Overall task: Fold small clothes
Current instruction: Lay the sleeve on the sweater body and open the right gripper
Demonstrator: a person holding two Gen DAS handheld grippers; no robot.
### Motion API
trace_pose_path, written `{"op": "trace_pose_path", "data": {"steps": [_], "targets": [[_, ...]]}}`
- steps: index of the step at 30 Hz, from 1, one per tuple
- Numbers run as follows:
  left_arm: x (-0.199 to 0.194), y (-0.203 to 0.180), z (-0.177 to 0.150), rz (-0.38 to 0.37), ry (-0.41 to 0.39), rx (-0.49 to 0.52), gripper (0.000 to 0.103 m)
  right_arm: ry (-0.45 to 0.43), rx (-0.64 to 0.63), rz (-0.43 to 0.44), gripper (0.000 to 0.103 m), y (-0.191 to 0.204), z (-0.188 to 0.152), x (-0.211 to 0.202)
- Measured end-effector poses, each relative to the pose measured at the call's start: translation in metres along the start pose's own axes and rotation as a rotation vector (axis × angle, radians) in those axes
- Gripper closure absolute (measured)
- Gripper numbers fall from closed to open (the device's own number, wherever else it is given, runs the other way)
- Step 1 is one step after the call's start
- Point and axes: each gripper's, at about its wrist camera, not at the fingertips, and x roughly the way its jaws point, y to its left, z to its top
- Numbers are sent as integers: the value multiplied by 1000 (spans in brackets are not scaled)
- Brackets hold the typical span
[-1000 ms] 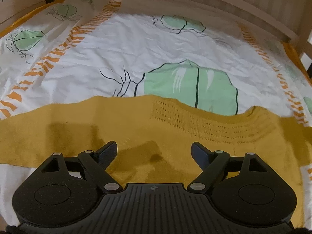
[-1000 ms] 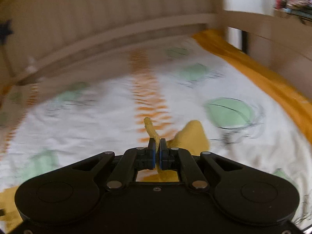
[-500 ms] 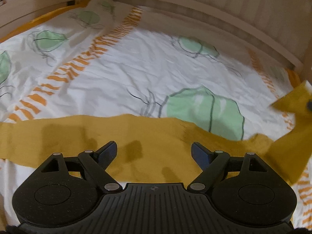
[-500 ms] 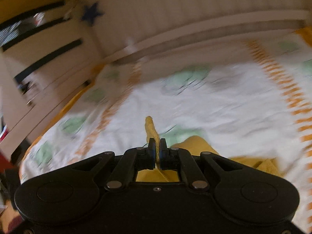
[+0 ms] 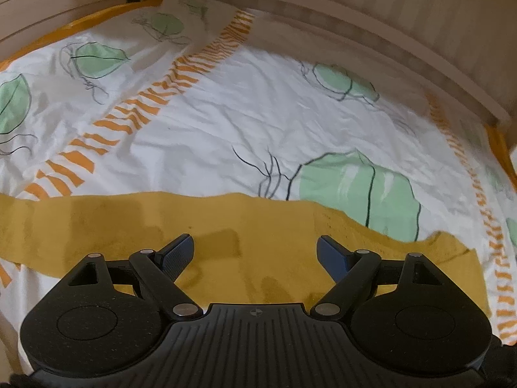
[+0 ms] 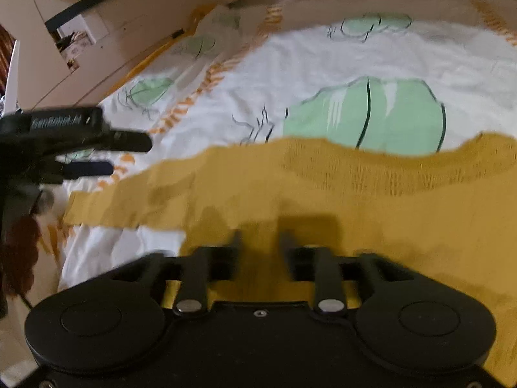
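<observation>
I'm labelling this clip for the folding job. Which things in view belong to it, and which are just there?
Job: yellow garment, left gripper, right gripper.
Just there: leaf-print bedsheet, bed frame, shelf clutter.

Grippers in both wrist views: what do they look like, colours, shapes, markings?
Both are matte black plastic. The left gripper has two round side discs, a ribbed centre plate with a small crosshair mark, silver pivot pins and blue textured pads on its fingers. The right gripper is blurred, same build, smooth centre.
</observation>
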Motion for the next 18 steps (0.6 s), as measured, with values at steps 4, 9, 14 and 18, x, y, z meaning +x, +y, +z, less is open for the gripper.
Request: {"op": "trace_pose_path", "data": {"steps": [4, 9, 14, 18], "targets": [[10, -13, -7, -21, 36, 44, 20, -29, -3, -15, 38, -15, -9, -20], [33, -31, -26, -72, 131, 103, 20, -73, -11, -106, 34, -44, -15, -47], [56, -39, -53, -68, 218, 180, 38, -98, 21, -190, 33, -82, -26, -79], [66, -29, -64, -90, 248, 128, 42, -103, 72, -233, 33, -110, -30, -93]]}}
